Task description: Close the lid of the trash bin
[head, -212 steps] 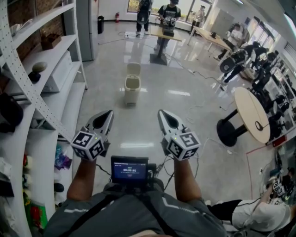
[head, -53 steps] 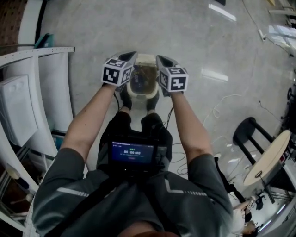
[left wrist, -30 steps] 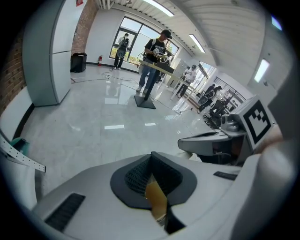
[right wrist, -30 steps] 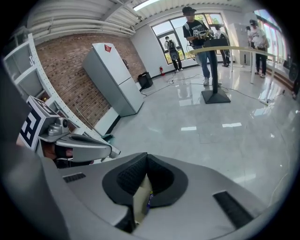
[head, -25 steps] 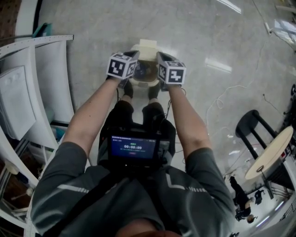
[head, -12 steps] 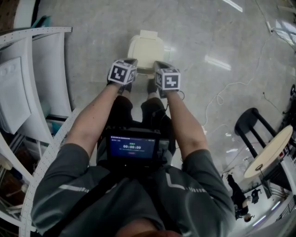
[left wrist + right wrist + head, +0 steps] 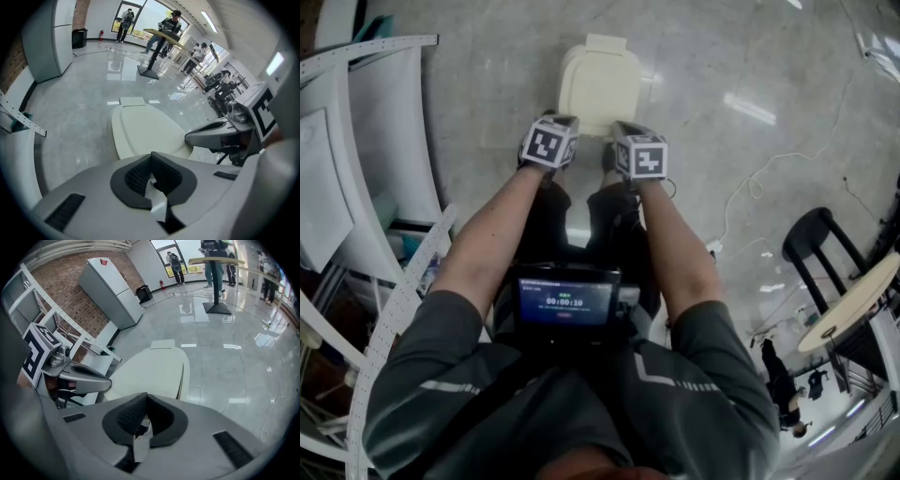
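**Cream plastic trash bin (image 7: pixel 598 84) closed, jaws together**

Head view: the bin stands on the grey polished floor (image 7: pixel 487 84), just beyond the left gripper (image 7: pixel 563 122) and the right gripper (image 7: pixel 620 128).

Left gripper view: the jaws are pressed together and hold nothing, and the bin's flat lid (image 7: pixel 145 133) lies ahead, apart.

Right gripper view: these jaws are also together and empty, with the lid ahead of them.

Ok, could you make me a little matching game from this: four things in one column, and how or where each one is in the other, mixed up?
Things:
1. trash bin lid
2. left tongs
3. chest screen
4. round table

States or places:
A. lit up blue
B. shut, holding nothing
C. at the far right edge of the head view
D. closed, cream-coloured

Pairs: 1-D, 2-B, 3-A, 4-C
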The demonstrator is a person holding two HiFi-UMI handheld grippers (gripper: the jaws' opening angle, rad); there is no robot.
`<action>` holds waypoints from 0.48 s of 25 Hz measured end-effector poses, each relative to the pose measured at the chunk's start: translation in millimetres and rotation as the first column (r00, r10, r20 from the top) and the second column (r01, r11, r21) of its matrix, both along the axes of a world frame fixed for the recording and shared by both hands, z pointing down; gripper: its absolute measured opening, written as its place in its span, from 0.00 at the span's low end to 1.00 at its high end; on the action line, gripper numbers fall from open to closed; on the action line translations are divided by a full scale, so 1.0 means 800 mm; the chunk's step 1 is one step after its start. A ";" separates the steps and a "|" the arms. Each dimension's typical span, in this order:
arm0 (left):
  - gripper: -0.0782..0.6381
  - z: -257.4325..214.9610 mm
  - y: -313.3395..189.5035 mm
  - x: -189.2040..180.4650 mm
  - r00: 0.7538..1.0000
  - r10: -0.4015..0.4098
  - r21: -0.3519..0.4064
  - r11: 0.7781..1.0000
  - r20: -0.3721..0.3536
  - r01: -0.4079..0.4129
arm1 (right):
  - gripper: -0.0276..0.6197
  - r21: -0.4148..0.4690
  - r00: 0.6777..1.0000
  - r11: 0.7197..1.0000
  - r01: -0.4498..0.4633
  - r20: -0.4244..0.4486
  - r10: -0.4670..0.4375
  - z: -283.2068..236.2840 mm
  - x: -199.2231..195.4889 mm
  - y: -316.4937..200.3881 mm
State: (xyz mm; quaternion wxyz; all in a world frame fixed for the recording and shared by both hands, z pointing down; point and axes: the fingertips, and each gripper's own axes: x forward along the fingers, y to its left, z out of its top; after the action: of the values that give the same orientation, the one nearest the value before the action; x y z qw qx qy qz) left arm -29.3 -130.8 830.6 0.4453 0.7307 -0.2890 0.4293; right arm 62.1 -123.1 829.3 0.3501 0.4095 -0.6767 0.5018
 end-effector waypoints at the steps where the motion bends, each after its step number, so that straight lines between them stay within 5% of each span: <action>1: 0.10 0.006 0.003 -0.002 1.000 0.012 0.000 1.000 0.008 -0.012 | 0.06 -0.012 1.000 1.000 -0.005 0.000 0.006 0.006 -0.001 0.003; 12: 0.10 0.052 0.029 -0.004 0.997 0.073 -0.047 0.996 0.027 -0.071 | 0.06 -0.100 0.999 0.995 0.018 -0.047 -0.023 0.056 -0.007 0.037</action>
State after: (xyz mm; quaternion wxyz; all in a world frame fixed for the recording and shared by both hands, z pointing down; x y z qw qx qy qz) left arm -32.3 -108.0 872.2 0.4420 0.7239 -0.2590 0.4621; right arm 56.8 -93.6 873.8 0.3915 0.3963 -0.6464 0.5214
